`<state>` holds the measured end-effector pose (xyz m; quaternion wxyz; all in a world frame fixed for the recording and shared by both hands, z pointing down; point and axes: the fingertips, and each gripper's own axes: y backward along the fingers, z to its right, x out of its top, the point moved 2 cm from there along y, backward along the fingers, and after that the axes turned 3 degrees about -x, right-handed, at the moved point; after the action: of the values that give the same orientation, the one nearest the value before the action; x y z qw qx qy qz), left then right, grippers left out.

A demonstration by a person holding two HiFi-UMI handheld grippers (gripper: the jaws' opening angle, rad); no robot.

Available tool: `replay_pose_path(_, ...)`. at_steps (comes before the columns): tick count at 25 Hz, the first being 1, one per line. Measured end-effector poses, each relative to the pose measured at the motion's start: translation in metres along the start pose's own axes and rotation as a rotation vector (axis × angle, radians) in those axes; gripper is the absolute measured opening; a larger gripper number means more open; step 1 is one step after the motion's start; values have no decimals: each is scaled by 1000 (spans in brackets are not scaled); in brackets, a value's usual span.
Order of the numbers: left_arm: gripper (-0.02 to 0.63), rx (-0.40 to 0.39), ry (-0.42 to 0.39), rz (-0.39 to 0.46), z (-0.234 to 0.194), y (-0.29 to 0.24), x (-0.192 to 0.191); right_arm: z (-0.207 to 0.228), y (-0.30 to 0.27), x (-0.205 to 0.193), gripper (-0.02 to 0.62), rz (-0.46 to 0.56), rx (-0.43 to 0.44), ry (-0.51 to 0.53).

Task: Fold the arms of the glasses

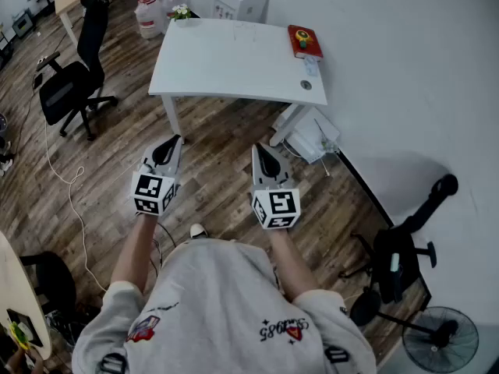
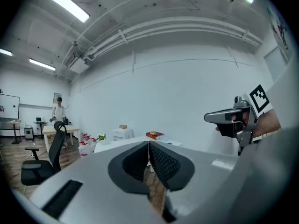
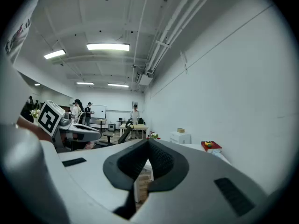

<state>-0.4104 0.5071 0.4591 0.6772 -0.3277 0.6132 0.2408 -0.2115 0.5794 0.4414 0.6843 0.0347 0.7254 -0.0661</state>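
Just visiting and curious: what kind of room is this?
Most likely an office or lab workroom: a white desk, a black swivel chair on wood-look flooring, and ceiling strip lights.

A white counter [image 1: 234,61] stands on a wood-plank floor [image 1: 117,162], beside a white wall. At the counter's far right corner lies a red book [image 1: 304,42] with a small yellow-green thing on top. Just nearer lies a pale item [image 1: 311,66], too small to make out, and then a round grey grommet [image 1: 306,85]. A small flowering plant [image 1: 182,12] sits at the far left corner. On the floor stand a black office chair [image 1: 74,84] and a fan [image 1: 440,339].
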Motion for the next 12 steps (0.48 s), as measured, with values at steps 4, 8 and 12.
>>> replay_pose_path(4, 90, 16, -7, 23, -10, 1, 0, -4, -6, 1, 14, 28, 0, -33)
replay_pose_path(8, 276, 19, 17, 64, -25, -3, 1, -6, -20, -7, 255, 25, -17, -33)
replay_pose_path(12, 354, -17, 29, 84, -34, -8, -1, -8, -33, -14, 367, 28, -43, -33)
